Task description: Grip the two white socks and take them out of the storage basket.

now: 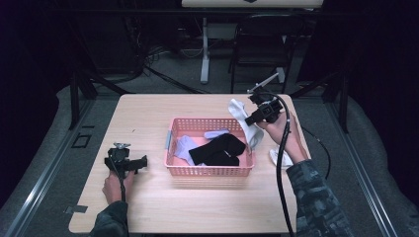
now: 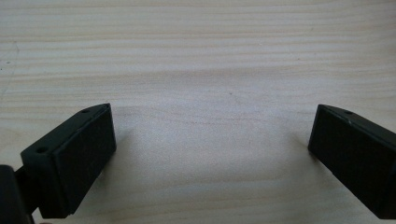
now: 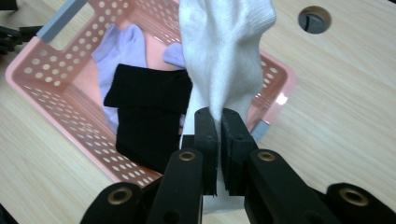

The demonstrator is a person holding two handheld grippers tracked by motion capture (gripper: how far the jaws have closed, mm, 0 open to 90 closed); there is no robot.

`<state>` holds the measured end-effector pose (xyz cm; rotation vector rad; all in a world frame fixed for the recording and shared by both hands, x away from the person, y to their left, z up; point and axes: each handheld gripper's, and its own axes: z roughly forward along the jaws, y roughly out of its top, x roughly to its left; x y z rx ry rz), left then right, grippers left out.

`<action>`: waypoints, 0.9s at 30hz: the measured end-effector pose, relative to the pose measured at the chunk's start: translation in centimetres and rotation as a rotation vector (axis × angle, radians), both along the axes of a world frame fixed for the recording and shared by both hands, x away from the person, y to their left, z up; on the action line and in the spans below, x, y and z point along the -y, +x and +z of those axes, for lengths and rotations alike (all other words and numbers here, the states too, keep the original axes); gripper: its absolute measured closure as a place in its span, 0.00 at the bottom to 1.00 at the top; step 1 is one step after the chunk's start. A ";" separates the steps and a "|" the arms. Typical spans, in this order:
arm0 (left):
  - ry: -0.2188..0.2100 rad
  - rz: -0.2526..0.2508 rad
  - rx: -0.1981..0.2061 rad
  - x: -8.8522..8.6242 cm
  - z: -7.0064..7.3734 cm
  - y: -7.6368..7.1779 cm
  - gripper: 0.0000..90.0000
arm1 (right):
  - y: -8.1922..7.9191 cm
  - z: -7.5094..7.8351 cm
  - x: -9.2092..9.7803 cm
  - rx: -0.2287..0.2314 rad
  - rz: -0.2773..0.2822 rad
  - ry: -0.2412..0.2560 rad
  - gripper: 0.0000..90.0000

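A pink perforated basket (image 1: 207,170) sits mid-table and holds a black sock (image 1: 217,149) and lilac socks (image 1: 184,146). My right gripper (image 1: 250,118) is shut on a white sock (image 1: 244,118), held up over the basket's right end. In the right gripper view the white sock (image 3: 224,51) hangs from my closed right gripper (image 3: 218,122), with the basket (image 3: 32,74), black sock (image 3: 149,116) and lilac sock (image 3: 116,44) beyond. My left gripper (image 1: 143,162) rests low on the table to the left of the basket. In its own view the left gripper (image 2: 212,140) stands open over bare wood.
Another white sock (image 1: 274,157) lies on the table by the right forearm. A round cable hole (image 3: 314,19) sits in the tabletop beyond the basket. Black chairs and table legs stand behind the table's far edge (image 1: 202,95).
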<state>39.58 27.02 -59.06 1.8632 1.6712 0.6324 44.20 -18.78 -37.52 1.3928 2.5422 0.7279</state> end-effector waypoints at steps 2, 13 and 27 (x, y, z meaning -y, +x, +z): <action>0.000 0.000 0.000 0.0 0.0 0.0 0.01 | -0.2 0.2 0.6 0.005 -0.012 0.002 0.97; -0.001 0.000 0.000 0.0 0.0 0.0 0.01 | -1.0 0.4 3.7 0.010 -0.057 -0.023 0.97; -0.001 0.000 0.000 0.0 0.0 0.0 0.01 | -1.9 0.4 7.6 0.044 -0.128 0.025 0.97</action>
